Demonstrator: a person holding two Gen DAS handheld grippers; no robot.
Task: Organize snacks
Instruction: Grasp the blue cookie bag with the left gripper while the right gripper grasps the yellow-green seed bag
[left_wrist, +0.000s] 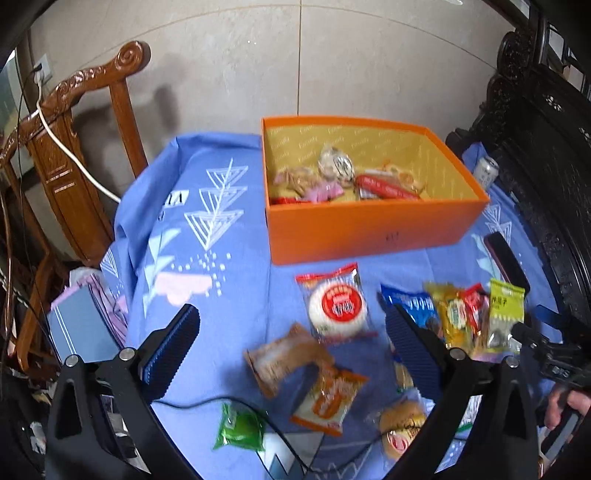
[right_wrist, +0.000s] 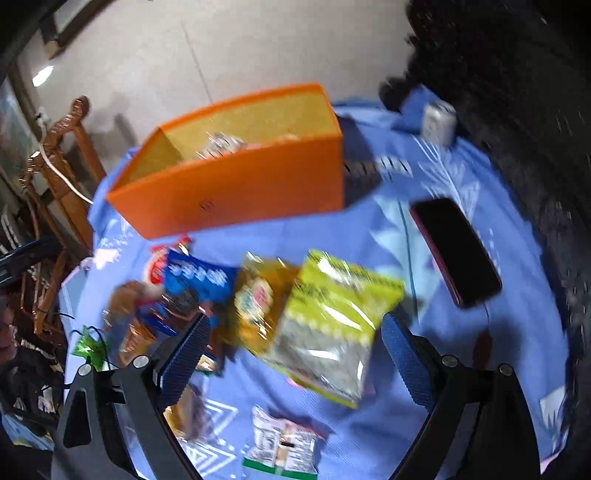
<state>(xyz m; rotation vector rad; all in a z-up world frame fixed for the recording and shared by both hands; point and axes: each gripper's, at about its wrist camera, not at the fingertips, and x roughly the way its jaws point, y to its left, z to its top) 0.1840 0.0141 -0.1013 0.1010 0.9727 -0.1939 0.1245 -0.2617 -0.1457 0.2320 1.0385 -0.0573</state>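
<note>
Snacks are partly sorted: some already lie inside the orange box (left_wrist: 373, 218), while a good many are loose on the blue tablecloth (left_wrist: 236, 266) in front of it.

The left gripper (left_wrist: 291, 343) is spread wide with nothing between its jaws. Just past its fingers lie a brown packet (left_wrist: 284, 356) and an orange-and-white packet (left_wrist: 328, 400), which touch or overlap. Beyond them is a round white cake in a red-trimmed wrapper (left_wrist: 338, 302), and nearer the table's front edge a small green packet (left_wrist: 240, 428) and a bun-like snack (left_wrist: 402, 424).

The right gripper (right_wrist: 291, 354) is also wide open and empty. The yellow-green seed bag (right_wrist: 332, 325) sits between its fingers, apparently resting on the table and not yet pinched. Left of that bag, overlapping, are a yellow packet (right_wrist: 258, 299) and a blue packet (right_wrist: 199, 277); a white-and-green packet (right_wrist: 280, 443) lies closer to the front edge.

The box stands toward the table's far edge, holding a red stick-shaped packet (left_wrist: 384, 186), a clear-wrapped round sweet (left_wrist: 338, 164) and pink-wrapped pieces (left_wrist: 321, 192). A dark phone (right_wrist: 456, 251) lies along the right edge, and a can (right_wrist: 439, 122) stands at the far right corner.

By my count roughly nine items are still outside, so I judge the job well under half done.
</note>
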